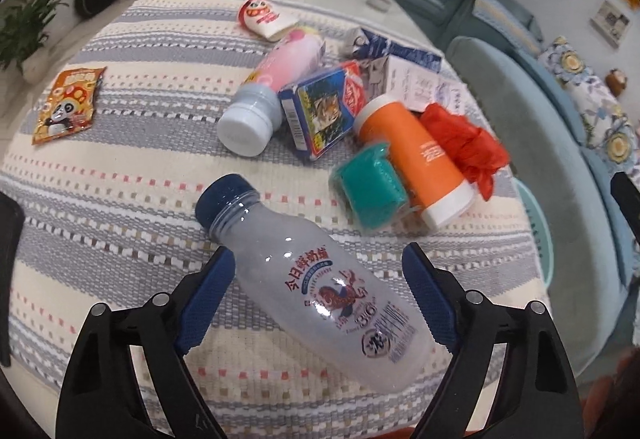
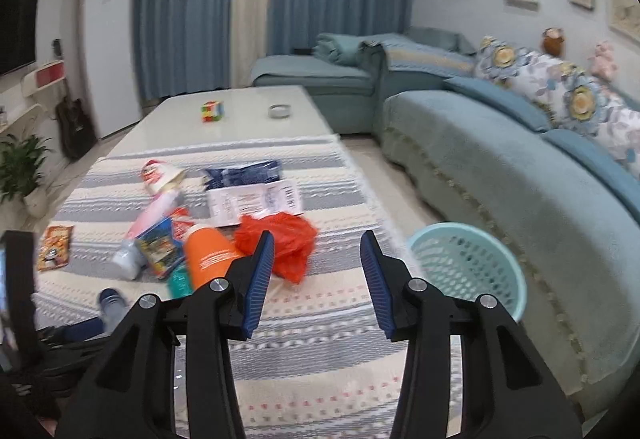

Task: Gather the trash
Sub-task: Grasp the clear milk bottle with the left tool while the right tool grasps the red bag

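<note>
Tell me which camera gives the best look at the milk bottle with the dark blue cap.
The left wrist view. The milk bottle lies whole between the open left gripper fingers, label readable. The right wrist view shows only its cap and neck at the lower left, blurred, with the rest hidden behind gripper parts.

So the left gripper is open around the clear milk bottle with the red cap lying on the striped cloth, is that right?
Not quite: the cap is dark blue, not red. The left wrist view shows the left gripper open, its jaws on either side of the clear milk bottle, which lies on its side on the striped cloth, dark blue cap pointing away from the camera.
</note>
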A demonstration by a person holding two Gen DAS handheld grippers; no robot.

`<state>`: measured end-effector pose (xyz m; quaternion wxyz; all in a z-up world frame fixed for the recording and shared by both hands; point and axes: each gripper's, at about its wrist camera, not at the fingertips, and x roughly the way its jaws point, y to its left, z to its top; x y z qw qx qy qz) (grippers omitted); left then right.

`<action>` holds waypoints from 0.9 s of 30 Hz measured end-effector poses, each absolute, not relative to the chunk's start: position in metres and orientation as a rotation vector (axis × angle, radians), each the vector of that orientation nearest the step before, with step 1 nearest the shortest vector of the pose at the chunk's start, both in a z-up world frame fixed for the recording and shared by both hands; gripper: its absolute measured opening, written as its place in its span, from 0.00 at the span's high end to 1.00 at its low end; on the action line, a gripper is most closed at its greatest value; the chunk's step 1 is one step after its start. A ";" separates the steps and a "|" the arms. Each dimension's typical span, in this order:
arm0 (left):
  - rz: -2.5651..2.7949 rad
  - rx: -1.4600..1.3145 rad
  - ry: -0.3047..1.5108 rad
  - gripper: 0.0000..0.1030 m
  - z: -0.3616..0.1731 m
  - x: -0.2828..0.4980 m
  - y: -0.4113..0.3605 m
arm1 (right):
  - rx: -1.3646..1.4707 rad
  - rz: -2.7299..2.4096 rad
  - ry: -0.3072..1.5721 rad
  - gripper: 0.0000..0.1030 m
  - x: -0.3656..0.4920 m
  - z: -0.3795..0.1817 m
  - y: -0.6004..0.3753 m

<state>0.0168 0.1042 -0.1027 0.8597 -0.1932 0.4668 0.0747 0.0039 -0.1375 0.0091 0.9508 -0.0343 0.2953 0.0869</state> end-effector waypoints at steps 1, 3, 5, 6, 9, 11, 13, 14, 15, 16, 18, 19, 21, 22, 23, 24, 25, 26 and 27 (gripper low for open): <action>0.172 -0.396 0.995 0.20 -0.104 0.019 0.103 | -0.064 0.208 0.618 0.60 0.007 0.007 -0.136; 0.197 -0.399 1.025 0.23 -0.108 0.024 0.102 | -0.061 0.256 0.657 0.58 0.015 0.001 -0.133; 0.209 -0.409 1.057 0.30 -0.115 0.028 0.102 | -0.038 0.287 0.703 0.53 0.026 -0.006 -0.132; 0.203 -0.411 1.062 0.30 -0.117 0.028 0.103 | -0.025 0.298 0.720 0.49 0.031 -0.008 -0.132; 0.186 -0.396 1.060 0.32 -0.117 0.027 0.103 | -0.015 0.306 0.753 0.41 0.049 -0.015 -0.135; 0.154 -0.392 1.069 0.34 -0.115 0.027 0.108 | -0.031 0.301 0.764 0.38 0.058 -0.018 -0.136; 0.118 -0.368 1.083 0.35 -0.114 0.029 0.111 | -0.044 0.308 0.784 0.37 0.068 -0.022 -0.135; 0.085 -0.325 1.089 0.35 -0.112 0.031 0.115 | -0.052 0.311 0.791 0.37 0.071 -0.024 -0.134; 0.057 -0.278 1.095 0.35 -0.111 0.034 0.115 | -0.066 0.312 0.797 0.36 0.075 -0.027 -0.132; 0.021 -0.197 1.100 0.35 -0.109 0.036 0.117 | -0.079 0.309 0.801 0.35 0.079 -0.030 -0.129; -0.029 -0.072 1.109 0.35 -0.109 0.040 0.117 | -0.103 0.312 0.811 0.34 0.085 -0.036 -0.124; -0.066 -0.022 1.112 0.35 -0.109 0.043 0.118 | -0.115 0.316 0.816 0.34 0.088 -0.039 -0.121; -0.152 0.081 1.124 0.35 -0.107 0.045 0.118 | -0.130 0.323 0.823 0.34 0.094 -0.044 -0.115; -0.184 0.127 1.122 0.35 -0.106 0.045 0.116 | -0.135 0.327 0.827 0.34 0.097 -0.046 -0.113; -0.193 0.154 1.120 0.35 -0.106 0.045 0.116 | -0.141 0.335 0.832 0.33 0.101 -0.049 -0.109; -0.204 0.182 1.114 0.34 -0.106 0.044 0.113 | -0.143 0.341 0.836 0.30 0.104 -0.052 -0.106; -0.212 0.200 1.103 0.34 -0.105 0.043 0.111 | -0.146 0.345 0.840 0.29 0.107 -0.053 -0.104; -0.203 0.204 1.083 0.33 -0.104 0.040 0.110 | -0.151 0.341 0.843 0.29 0.111 -0.056 -0.102; -0.183 0.191 1.070 0.31 -0.104 0.038 0.111 | -0.157 0.332 0.846 0.28 0.115 -0.060 -0.099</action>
